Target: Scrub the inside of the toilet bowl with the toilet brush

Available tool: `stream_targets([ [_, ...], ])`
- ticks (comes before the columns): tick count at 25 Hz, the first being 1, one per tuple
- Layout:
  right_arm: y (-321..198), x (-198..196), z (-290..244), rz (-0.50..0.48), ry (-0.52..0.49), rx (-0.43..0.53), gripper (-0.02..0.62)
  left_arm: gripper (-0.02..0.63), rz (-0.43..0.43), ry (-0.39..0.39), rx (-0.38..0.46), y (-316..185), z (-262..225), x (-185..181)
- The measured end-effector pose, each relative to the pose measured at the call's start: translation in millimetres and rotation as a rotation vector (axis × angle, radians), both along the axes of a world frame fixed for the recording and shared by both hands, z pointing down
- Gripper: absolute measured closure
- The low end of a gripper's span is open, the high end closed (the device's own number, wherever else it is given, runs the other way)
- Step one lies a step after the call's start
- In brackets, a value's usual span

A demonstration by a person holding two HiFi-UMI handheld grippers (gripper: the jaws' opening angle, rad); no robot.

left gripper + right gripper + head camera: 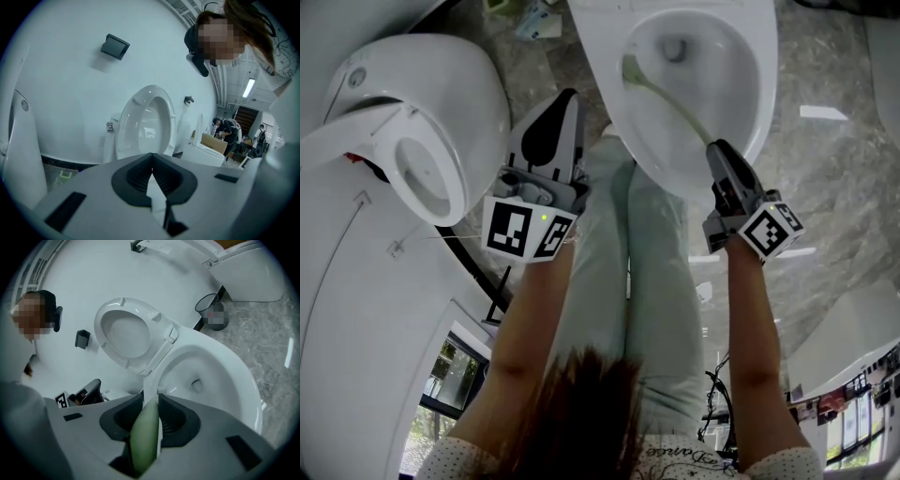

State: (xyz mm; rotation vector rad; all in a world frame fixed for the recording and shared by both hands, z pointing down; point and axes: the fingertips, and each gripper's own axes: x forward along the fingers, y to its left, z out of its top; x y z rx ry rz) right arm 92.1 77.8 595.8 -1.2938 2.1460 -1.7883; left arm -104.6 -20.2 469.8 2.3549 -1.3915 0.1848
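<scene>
The open white toilet bowl (741, 84) lies at the top of the head view. A toilet brush with a pale green handle (670, 98) slants down into it, and its head (630, 67) rests against the bowl's inner left wall. My right gripper (718, 152) is shut on the handle's lower end at the bowl's near rim. In the right gripper view the green handle (145, 437) runs between the jaws toward the bowl (220, 376), under the raised seat (126, 333). My left gripper (565, 101) hovers left of the bowl, shut and holding nothing (152, 171).
A second toilet (422, 141) with its seat up stands at the left. The left gripper view faces another raised seat (145, 122) against a white wall; people work far off at the right. A dark waste bin (208, 305) stands on the marble floor (844, 178).
</scene>
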Motion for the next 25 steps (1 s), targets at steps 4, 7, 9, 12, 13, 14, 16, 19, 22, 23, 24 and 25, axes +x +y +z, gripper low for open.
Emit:
stream_targets([
  [4,14,2,2,0.002,-0.024,-0.031,0.48,0.603,0.008,0.002,0.002,0,-1,3],
  [7,16,3,4,-0.003,-0.035,-0.043,0.479,0.603,0.013,0.002,0.001,1,-2,4],
  [9,13,2,3,-0.02,-0.031,-0.035,0.479,0.604,0.015,0.001,0.0,1,-2,3],
  [12,12,1,2,-0.041,-0.029,-0.035,0.479,0.603,0.017,0.002,0.0,2,-2,4],
  [13,13,1,2,-0.043,-0.033,-0.041,0.479,0.603,0.018,0.003,0.001,3,-2,5],
  [14,16,1,3,-0.047,-0.037,-0.047,0.479,0.603,0.019,0.003,0.0,3,-2,5],
  [16,22,2,2,-0.056,-0.041,-0.059,0.479,0.603,0.021,0.005,0.0,5,-3,6],
  [19,33,3,-2,-0.078,-0.042,-0.071,0.479,0.603,0.024,0.008,0.001,5,-4,6],
  [22,50,7,-2,-0.081,-0.056,-0.1,0.479,0.603,0.03,0.011,-0.001,7,-5,8],
  [23,55,9,-2,-0.082,-0.058,-0.109,0.479,0.603,0.032,0.012,-0.002,7,-5,8],
  [24,60,11,-2,-0.085,-0.057,-0.117,0.479,0.603,0.034,0.012,-0.002,8,-5,9],
  [25,63,12,-2,-0.088,-0.056,-0.122,0.479,0.603,0.036,0.013,-0.003,8,-5,9],
])
